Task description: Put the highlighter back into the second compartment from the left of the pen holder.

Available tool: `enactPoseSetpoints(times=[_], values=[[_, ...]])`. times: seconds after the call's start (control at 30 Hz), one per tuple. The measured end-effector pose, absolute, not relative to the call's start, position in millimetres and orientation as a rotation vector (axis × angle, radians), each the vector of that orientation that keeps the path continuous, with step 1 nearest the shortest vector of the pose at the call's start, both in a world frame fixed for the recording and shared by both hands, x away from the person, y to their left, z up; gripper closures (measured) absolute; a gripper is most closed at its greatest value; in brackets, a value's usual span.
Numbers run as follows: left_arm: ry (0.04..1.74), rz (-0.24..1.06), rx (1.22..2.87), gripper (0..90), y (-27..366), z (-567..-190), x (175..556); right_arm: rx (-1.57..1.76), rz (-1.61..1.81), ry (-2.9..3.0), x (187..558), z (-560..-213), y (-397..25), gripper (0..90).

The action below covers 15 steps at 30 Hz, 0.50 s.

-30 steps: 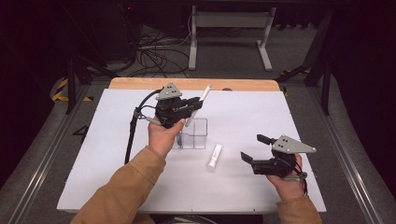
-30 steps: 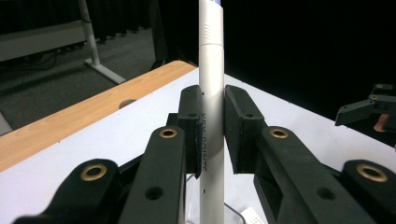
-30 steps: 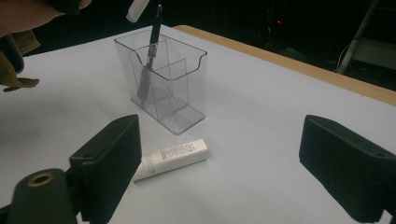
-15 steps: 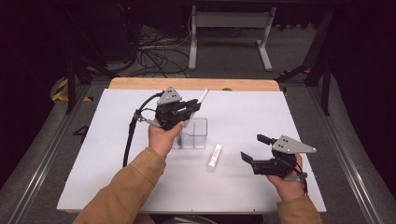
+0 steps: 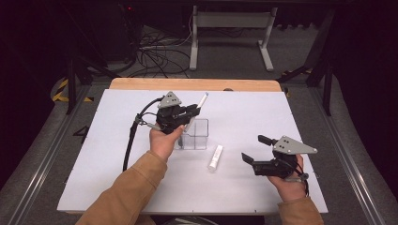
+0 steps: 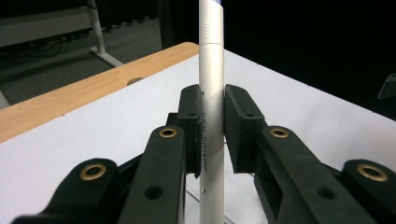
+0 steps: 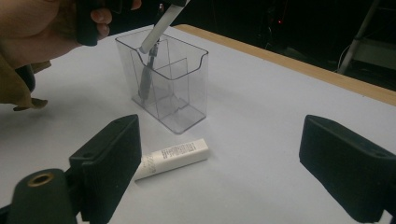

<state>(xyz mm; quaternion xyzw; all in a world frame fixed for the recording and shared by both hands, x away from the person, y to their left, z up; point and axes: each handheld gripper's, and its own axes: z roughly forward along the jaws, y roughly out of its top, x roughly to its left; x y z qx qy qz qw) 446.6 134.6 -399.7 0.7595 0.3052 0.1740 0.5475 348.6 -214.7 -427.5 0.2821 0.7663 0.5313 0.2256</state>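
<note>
We have the left gripper [image 5: 191,111] pinching a white pen-like stick [image 6: 211,93] between its two jaws, a little left of centre in the high view. The stick slants, its upper tip toward the top of the frame and its lower end just inside the rim of the clear divided holder [image 5: 195,135]. In the right gripper view that lower end sits in the holder's rear compartment, at the upper left of that picture, above a dark slim item [image 7: 146,84] already standing there. We judge the slant is there so the end can clear the wall and slide down into that cell.

Our right gripper [image 5: 256,151] waits at the lower right of the high view, jaws spread wide and holding nothing. It faces a white tube [image 5: 215,157] that lies flat on the white table [image 5: 117,183] just below the holder; we take this as readiness to pick it up.

Against the earlier pictures, we see the left gripper and its stick shifted slightly toward the holder, while the right gripper and the tube lie as they did
</note>
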Motion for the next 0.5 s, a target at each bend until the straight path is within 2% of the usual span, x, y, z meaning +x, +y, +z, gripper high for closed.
enactPoseSetpoints(times=[0.27,0.5], values=[[0.715,0.45,1.828,77.8,134.2,-401.7,446.4,0.779,1.467,2.111,348.2,-427.0,-215.2,13.4],[0.739,0.418,1.827,77.5,133.0,-402.6,444.3,0.78,1.47,2.109,347.9,-426.7,-215.5,13.4]])
